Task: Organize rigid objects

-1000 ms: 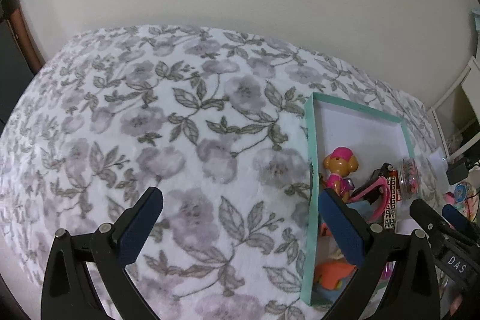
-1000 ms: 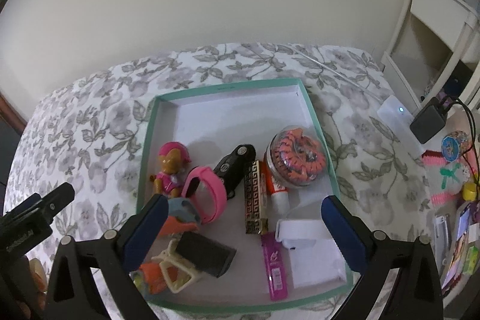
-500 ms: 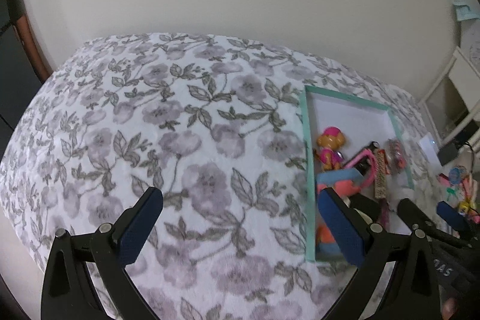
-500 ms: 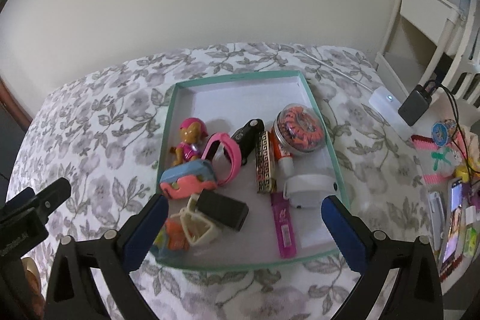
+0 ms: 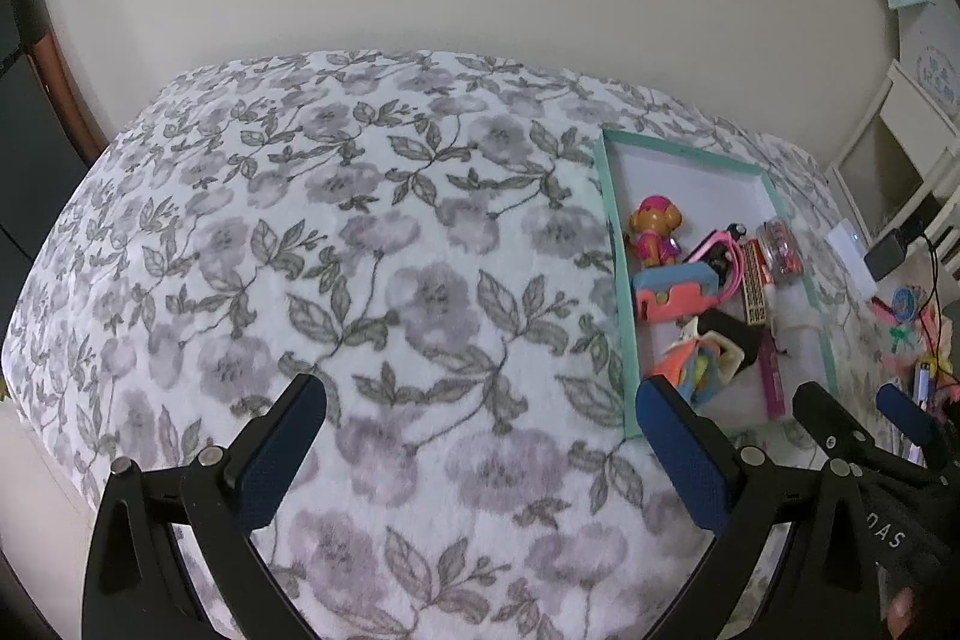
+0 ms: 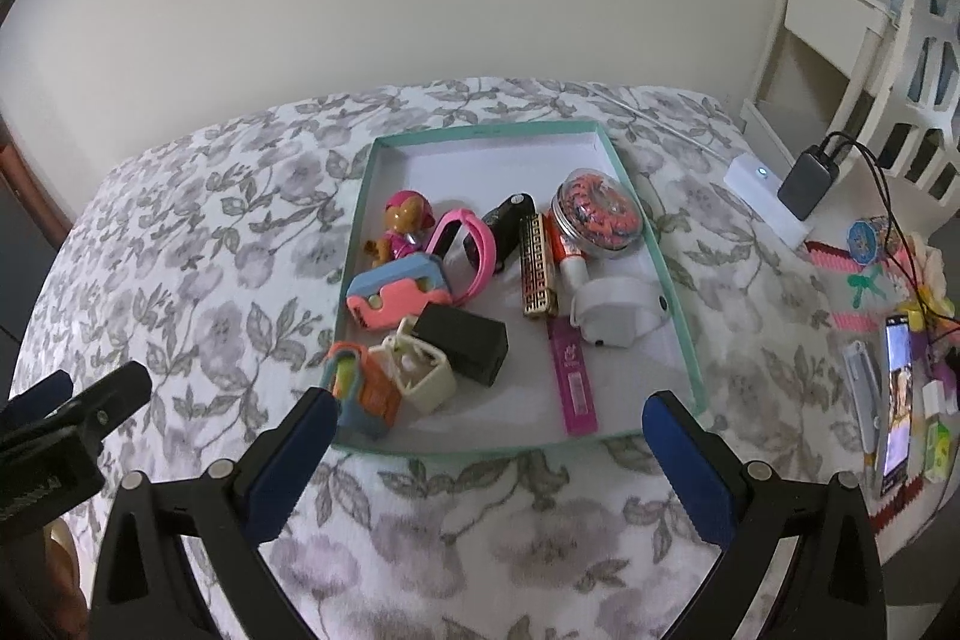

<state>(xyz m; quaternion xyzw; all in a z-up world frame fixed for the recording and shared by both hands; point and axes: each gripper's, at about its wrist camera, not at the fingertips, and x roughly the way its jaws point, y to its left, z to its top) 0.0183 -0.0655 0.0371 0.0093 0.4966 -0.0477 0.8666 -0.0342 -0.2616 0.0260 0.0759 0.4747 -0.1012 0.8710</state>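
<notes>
A shallow teal-rimmed tray [image 6: 666,274] lies on a floral bedspread [image 6: 198,244] and holds several small things: a pink pup figure [image 6: 403,223], a pink band [image 6: 474,250], a black box [image 6: 465,343], a gold bar [image 6: 536,271], a round clear case [image 6: 600,214], a white gadget [image 6: 618,316]. My right gripper [image 6: 491,436] is open and empty, hovering just short of the tray's near rim. My left gripper [image 5: 480,421] is open and empty over bare bedspread [image 5: 336,232], left of the tray [image 5: 613,244].
A white charger block [image 6: 762,196] and black adapter [image 6: 807,184] with cables lie right of the tray. Small trinkets and a phone [image 6: 897,400] crowd the bed's right edge. White furniture [image 6: 852,40] stands at far right. A plain wall backs the bed.
Both grippers have pulled back and risen; the tray looks smaller and farther. Both stay open and empty. The things in the tray have not moved.
</notes>
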